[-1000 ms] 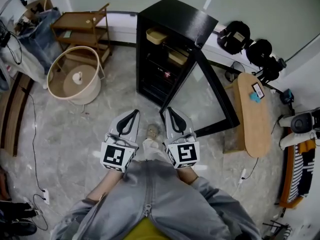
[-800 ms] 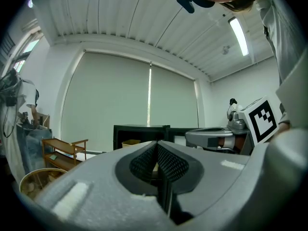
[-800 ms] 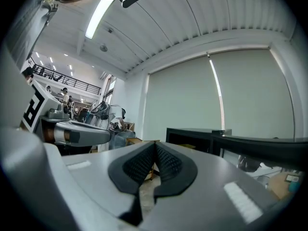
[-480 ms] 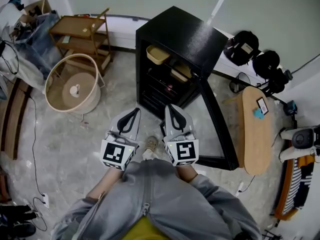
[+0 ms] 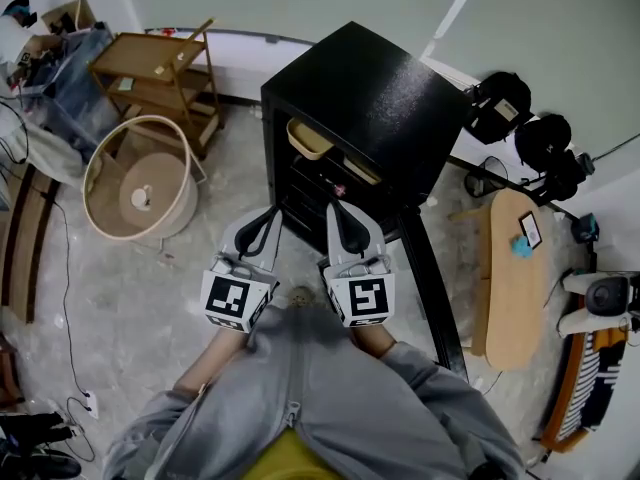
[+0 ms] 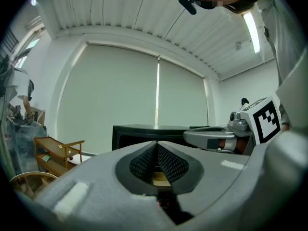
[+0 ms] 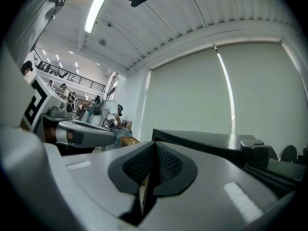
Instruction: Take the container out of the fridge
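now left gripper point(image 5: 270, 216) and right gripper point(image 5: 336, 211), both pinched together, face fridge point(image 5: 370, 88); open door point(image 5: 428, 288) juts rightward.

The fridge point(image 5: 372, 93) is speckled black; the container point(image 5: 306, 140) on its top shelf is pale tan. The left gripper point(image 5: 268, 215) and right gripper point(image 5: 340, 211) are light grey, with black dimpled pads point(image 6: 143, 162) and black-and-white square markers. The floor point(image 5: 130, 288) is grey-veined marble, and the far-left shelf cart point(image 5: 160, 63) is brown wood.
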A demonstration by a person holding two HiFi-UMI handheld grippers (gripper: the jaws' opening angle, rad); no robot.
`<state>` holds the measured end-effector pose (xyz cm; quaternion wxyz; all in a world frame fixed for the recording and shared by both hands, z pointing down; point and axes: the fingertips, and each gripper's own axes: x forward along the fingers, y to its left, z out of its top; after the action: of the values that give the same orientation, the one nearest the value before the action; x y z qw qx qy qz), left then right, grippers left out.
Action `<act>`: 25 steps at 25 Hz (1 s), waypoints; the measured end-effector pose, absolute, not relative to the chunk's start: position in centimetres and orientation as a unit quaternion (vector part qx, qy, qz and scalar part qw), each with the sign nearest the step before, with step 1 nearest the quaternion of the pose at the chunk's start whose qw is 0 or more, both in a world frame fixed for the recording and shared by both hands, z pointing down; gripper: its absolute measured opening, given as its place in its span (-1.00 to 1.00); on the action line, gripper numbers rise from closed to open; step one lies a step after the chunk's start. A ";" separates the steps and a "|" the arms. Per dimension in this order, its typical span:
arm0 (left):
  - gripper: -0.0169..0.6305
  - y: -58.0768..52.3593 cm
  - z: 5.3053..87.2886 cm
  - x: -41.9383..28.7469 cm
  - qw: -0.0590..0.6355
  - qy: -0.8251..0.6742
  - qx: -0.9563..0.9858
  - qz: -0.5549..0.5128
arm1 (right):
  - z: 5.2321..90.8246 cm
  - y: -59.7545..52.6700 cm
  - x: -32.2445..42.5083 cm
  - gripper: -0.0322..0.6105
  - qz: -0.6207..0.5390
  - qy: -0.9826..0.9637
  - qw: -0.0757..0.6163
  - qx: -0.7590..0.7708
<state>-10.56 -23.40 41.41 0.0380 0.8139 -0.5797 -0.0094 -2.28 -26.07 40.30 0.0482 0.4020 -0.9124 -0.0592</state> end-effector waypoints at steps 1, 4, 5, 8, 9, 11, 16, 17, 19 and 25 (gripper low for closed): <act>-0.93 -23.9 41.6 -10.7 0.042 -0.577 0.815 -0.011 | 40.2 -26.4 -2.6 -0.91 -0.058 -0.913 0.045 0.402; -0.93 -25.1 42.2 -10.9 0.051 -0.568 0.821 -0.014 | 40.7 -27.0 -3.2 -0.91 -0.058 -0.912 0.045 0.403; -0.93 -25.5 42.4 -10.9 0.055 -0.565 0.823 -0.014 | 41.0 -27.2 -3.3 -0.91 -0.057 -0.911 0.048 0.404; -0.93 -27.0 43.0 -11.2 0.069 -0.553 0.830 -0.017 | 41.3 -27.8 -3.6 -0.91 -0.052 -0.908 0.052 0.413; -0.93 -27.5 43.1 -11.3 0.076 -0.549 0.832 -0.019 | 41.2 -28.0 -3.7 -0.91 -0.050 -0.906 0.052 0.417; -0.93 -28.5 43.2 -11.7 0.092 -0.540 0.836 -0.027 | 41.1 -28.7 -3.9 -0.91 -0.050 -0.903 0.054 0.424; -0.93 -30.9 44.3 -12.5 0.156 -0.510 0.844 -0.057 | 41.2 -30.5 -4.6 -0.91 -0.050 -0.894 0.063 0.441; -0.93 -31.3 44.6 -12.7 0.168 -0.504 0.845 -0.065 | 41.4 -30.8 -4.7 -0.91 -0.049 -0.892 0.065 0.444; -0.93 -32.1 45.5 -12.8 0.191 -0.491 0.846 -0.079 | 42.1 -31.3 -4.9 -0.91 -0.052 -0.890 0.073 0.447; -0.92 -34.3 48.7 -12.4 0.268 -0.460 0.842 -0.092 | 43.8 -32.6 -5.1 -0.91 -0.047 -0.885 0.097 0.453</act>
<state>-12.38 -34.32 48.70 0.2681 0.8416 -0.4599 -0.0916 -5.07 -32.57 43.83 0.0972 0.4530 -0.8850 -0.0467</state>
